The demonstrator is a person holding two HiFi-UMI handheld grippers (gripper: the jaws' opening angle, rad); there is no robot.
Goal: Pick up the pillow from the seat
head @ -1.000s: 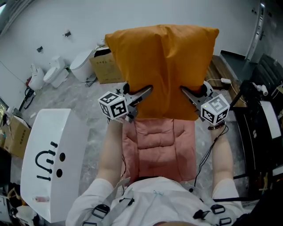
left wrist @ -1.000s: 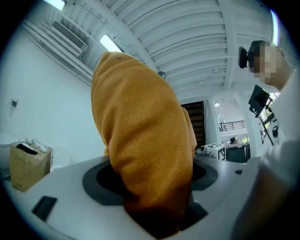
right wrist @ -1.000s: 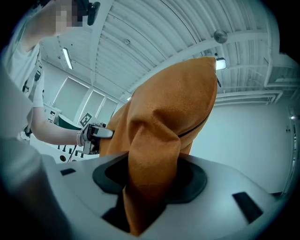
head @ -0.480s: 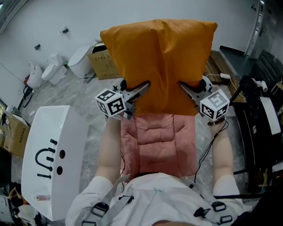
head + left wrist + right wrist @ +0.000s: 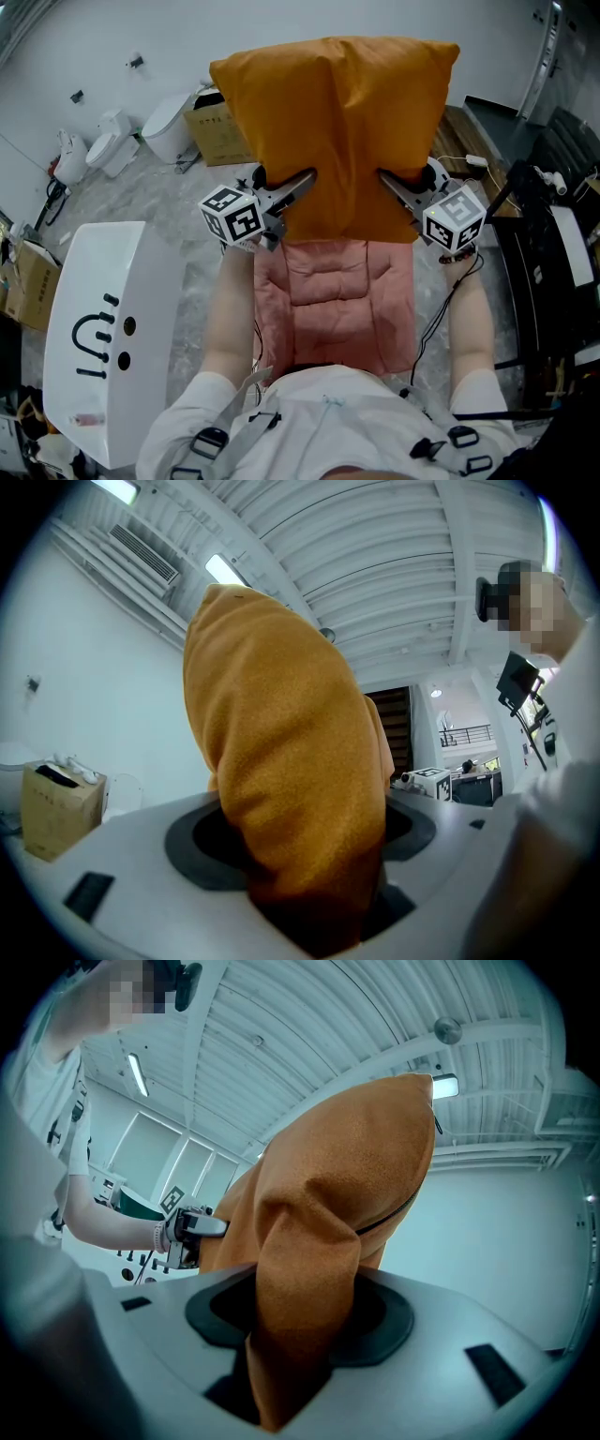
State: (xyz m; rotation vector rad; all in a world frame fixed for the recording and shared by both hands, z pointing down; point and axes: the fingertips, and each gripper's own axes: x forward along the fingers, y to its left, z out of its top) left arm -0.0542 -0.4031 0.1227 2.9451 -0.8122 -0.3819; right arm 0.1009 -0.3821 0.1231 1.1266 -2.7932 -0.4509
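An orange pillow [image 5: 337,131] hangs in the air above the pink padded seat [image 5: 333,300], held up between both grippers. My left gripper [image 5: 302,180] is shut on its lower left edge, and in the left gripper view the pillow [image 5: 281,789] bulges up between the jaws. My right gripper [image 5: 389,184] is shut on the lower right edge; the right gripper view shows a fold of the pillow [image 5: 309,1288] pinched between the jaws, with the left gripper [image 5: 192,1227] beyond it.
A white cabinet with a black drawn face [image 5: 108,337] stands at the left. A cardboard box [image 5: 214,131] and white toilets [image 5: 164,131] sit on the floor behind. A dark desk with cables [image 5: 553,272] is at the right.
The pillow and both grippers sit slightly higher in the head view than a second ago. Both grips are unchanged.
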